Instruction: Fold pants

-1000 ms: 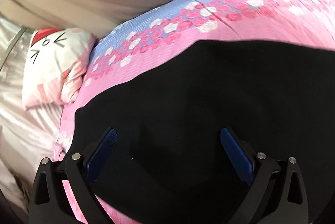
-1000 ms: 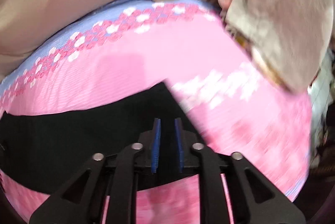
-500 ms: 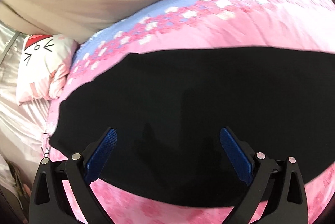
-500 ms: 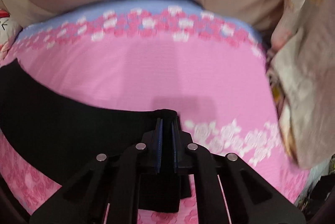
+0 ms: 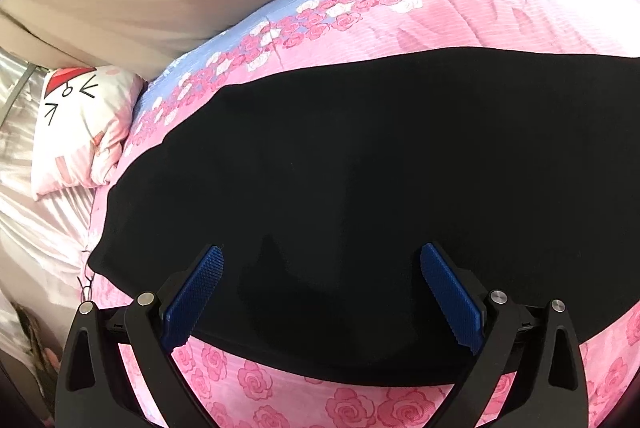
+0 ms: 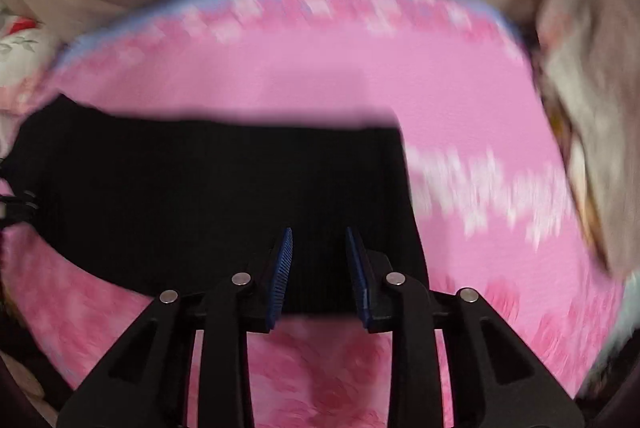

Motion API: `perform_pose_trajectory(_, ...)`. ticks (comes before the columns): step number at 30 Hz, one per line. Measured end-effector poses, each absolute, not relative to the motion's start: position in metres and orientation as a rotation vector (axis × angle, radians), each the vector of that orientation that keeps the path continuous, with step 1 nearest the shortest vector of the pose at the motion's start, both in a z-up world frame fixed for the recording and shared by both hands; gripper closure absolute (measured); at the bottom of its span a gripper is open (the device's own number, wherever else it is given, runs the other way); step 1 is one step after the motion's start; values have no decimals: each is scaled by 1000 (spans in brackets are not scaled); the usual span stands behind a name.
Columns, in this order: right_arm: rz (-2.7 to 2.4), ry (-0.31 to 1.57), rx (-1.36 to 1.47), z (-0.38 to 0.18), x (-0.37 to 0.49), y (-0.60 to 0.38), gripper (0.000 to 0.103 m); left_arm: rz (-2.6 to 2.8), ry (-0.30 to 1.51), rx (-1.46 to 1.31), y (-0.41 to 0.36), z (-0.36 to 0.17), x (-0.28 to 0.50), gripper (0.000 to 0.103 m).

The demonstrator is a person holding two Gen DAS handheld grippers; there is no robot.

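Pink rose-print bed [image 5: 500,20] carries the black pants [image 5: 360,168] flat, long axis crosswise ahead of both jaws, the left gripper [image 5: 322,288] gaping empty over one end, the right gripper [image 6: 319,270] parted, empty, at the other.

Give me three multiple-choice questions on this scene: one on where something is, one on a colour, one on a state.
1. Where do the pants lie?
A. on the pink quilt
B. on a wooden floor
C. hung from a hook

2. What colour are the pads on the fingers?
A. red
B. blue
C. yellow

3. How does the left gripper stand?
A. shut on the pants
C. shut on the pillow
B. open, over the pants

Answers:
1 A, rose-print quilt shows all round the black cloth.
2 B, both pads are blue.
3 B, the fingers stand wide apart with nothing between them.
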State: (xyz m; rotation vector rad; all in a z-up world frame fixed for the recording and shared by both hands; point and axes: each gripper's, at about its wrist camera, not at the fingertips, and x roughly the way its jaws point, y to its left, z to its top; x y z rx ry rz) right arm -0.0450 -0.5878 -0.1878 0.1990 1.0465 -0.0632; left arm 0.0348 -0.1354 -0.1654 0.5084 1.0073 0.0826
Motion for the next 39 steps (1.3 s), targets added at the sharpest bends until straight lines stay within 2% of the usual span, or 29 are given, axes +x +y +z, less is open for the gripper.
perform_pose_trajectory(4,-122,959,286,-149,-61,-568,77,66,1013,507,-134,-159,32,5)
perform_pose_trajectory(6,-63,1000,229,-156,-58,-540,80,70,1024,483,-131,-158,30,5)
perform_pose_trajectory(8,-92,1085,219,-186,-60,-539,80,67,1040,461,-128,-161,29,5)
perform_pose_trajectory(10,-149,1048,304,-180,-70,-550,83,66,1043,475,-127,-163,25,5)
perform_pose_trajectory(12,-187,1015,306,-154,-76,-536,78,68,1034,501,-122,-161,20,5)
perform_pose_trajectory(14,-36,980,292,-129,-75,-488,78,81,1023,485,-111,-155,16,5)
perform_pose_trajectory(18,280,979,145,-114,-61,-359,78,227,1019,400,-57,-139,16,5)
perform_pose_trajectory(25,599,999,-138,-139,-24,-203,79,483,1073,293,59,-128,19,5)
perform_pose_trajectory(29,639,1044,-213,-165,-2,-180,79,510,1072,240,87,-122,8,5)
perform_pose_trajectory(30,643,1042,-238,-168,0,-176,83,509,1071,230,90,-120,6,5)
perform_pose_trajectory(31,652,1036,-247,-170,1,-182,94,503,1072,221,92,-120,4,5)
perform_pose_trajectory(33,704,1061,-225,-166,4,-181,103,479,1077,209,94,-122,6,5)
perform_pose_trajectory(37,744,1110,-316,-180,-9,-178,103,456,1073,219,93,-125,6,5)
perform_pose_trajectory(39,726,1100,-222,-172,-8,-189,103,458,1087,213,96,-129,10,5)
